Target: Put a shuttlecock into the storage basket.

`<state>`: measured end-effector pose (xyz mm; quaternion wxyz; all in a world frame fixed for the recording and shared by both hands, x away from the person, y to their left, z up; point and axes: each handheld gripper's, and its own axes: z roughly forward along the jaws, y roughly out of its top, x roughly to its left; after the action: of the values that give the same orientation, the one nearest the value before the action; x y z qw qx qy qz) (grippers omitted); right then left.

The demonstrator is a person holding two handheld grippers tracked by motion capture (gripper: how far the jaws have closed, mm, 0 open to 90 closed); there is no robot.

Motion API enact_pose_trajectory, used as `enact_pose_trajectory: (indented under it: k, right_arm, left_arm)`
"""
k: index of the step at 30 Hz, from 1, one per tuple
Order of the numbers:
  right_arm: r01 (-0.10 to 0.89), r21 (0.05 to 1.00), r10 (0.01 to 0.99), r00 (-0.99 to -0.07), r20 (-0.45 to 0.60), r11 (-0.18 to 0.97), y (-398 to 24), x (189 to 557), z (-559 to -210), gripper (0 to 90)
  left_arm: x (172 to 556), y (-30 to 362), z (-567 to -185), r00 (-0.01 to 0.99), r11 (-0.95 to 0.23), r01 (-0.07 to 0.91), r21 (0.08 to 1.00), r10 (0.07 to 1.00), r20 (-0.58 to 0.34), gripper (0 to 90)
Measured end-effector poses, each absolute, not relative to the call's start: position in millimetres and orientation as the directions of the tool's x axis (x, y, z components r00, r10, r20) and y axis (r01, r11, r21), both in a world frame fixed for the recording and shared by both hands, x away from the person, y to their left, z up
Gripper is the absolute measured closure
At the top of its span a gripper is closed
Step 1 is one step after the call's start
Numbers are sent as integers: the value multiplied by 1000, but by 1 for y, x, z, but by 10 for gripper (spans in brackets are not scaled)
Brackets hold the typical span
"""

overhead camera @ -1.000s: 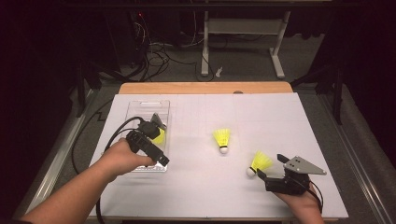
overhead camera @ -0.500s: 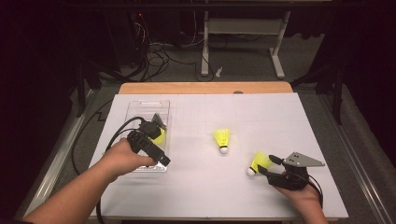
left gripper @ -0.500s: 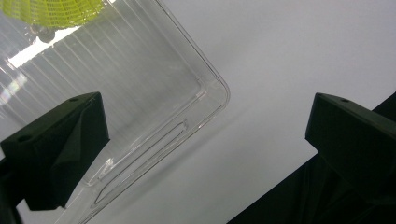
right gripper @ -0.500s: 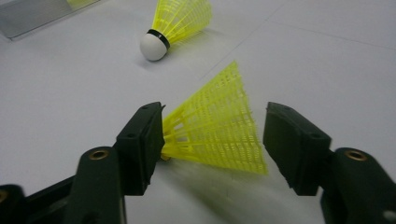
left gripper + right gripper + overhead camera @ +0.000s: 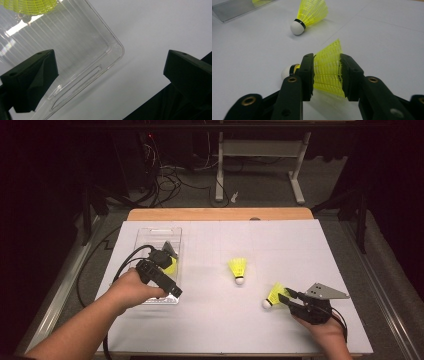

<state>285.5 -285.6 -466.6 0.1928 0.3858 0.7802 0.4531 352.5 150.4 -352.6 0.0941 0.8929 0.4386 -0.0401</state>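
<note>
A shuttlecock (image 5: 170,265) lies in the clear plastic tray (image 5: 150,233) at the table's left, largely hidden behind the left gripper (image 5: 110,75), whose jaws stand wide apart over the tray's corner, grasping nothing. In the left gripper view its yellow skirt is cut off by the top edge. At near right, the right gripper (image 5: 327,75) has just been closing; its jaws now pinch the mesh skirt of a second shuttlecock (image 5: 328,72) on the white table (image 5: 280,240), where a second ago they stood clear. A third shuttlecock (image 5: 238,269) lies at centre.
</note>
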Motion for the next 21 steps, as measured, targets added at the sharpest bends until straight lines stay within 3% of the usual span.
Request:
enact_pose_trajectory:
  k: [8,21]
  right_arm:
    - [417,859,767,-640,46,297,-287,281,-461,891]
    - [412,867,739,-669,78,281,-286,279,-457,900]
  left_arm:
    - [353,149,-352,611,-596,791,137,776,-154,6]
    - [352,150,-349,610,-593,792,142,777,-156,7]
